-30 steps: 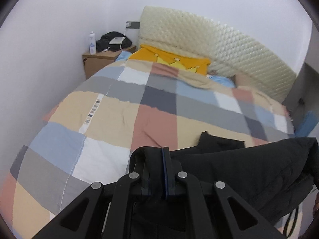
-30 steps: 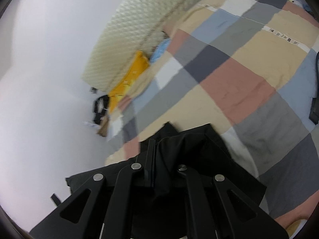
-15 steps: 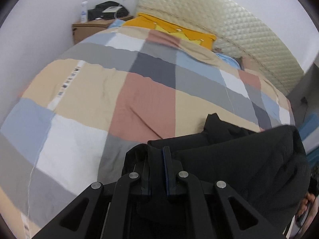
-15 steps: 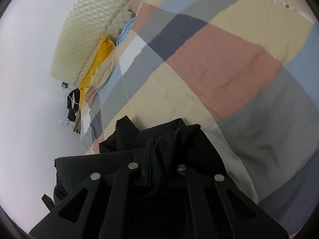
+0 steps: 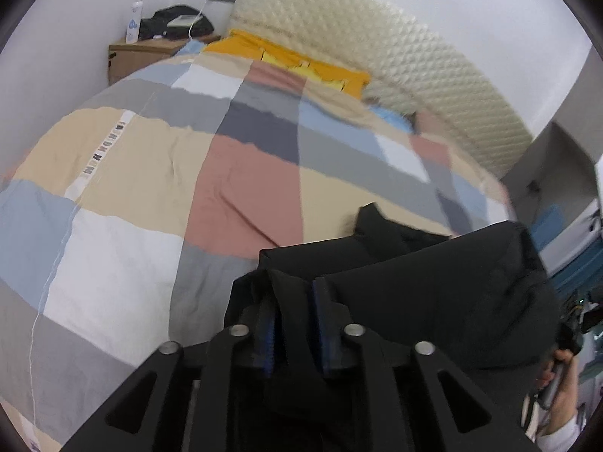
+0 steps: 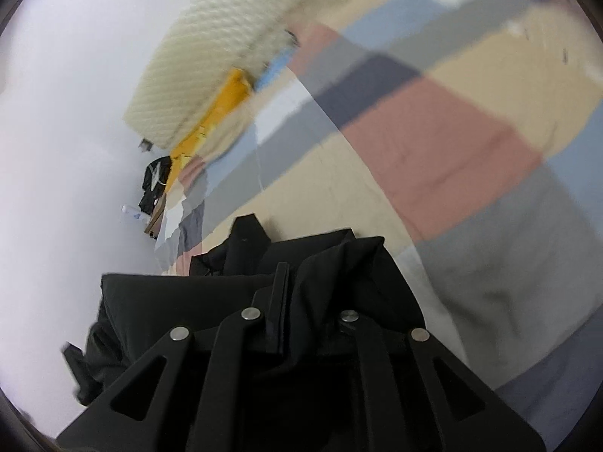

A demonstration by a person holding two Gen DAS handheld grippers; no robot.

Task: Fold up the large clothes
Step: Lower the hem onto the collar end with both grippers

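Note:
A black garment [image 5: 433, 293] hangs bunched between both grippers, low over a bed with a patchwork cover [image 5: 245, 188]. In the left wrist view my left gripper [image 5: 294, 290] has its jaws opening: the blue pads [image 5: 268, 324] stand apart, with a loose fold of the black cloth between them. In the right wrist view the same garment [image 6: 181, 301] drapes over my right gripper [image 6: 309, 275]. Its jaws are opening slightly. One finger [image 6: 280, 290] shows; the other is hidden under the cloth, which still looks pinched. A tip of the garment [image 6: 245, 241] touches the cover [image 6: 433, 143].
A quilted cream headboard [image 5: 395, 56] and a yellow pillow [image 5: 294, 58] lie at the bed's far end. A wooden nightstand [image 5: 150, 51] in the corner carries a bottle [image 5: 134, 20] and a black bag [image 5: 177, 24]. A person's hand [image 5: 557, 388] shows at lower right. White wall runs along the left.
Both grippers have sunk toward the bed with the black garment and tilted further down. The left jaws have parted around the cloth; the right jaws have widened only a little.

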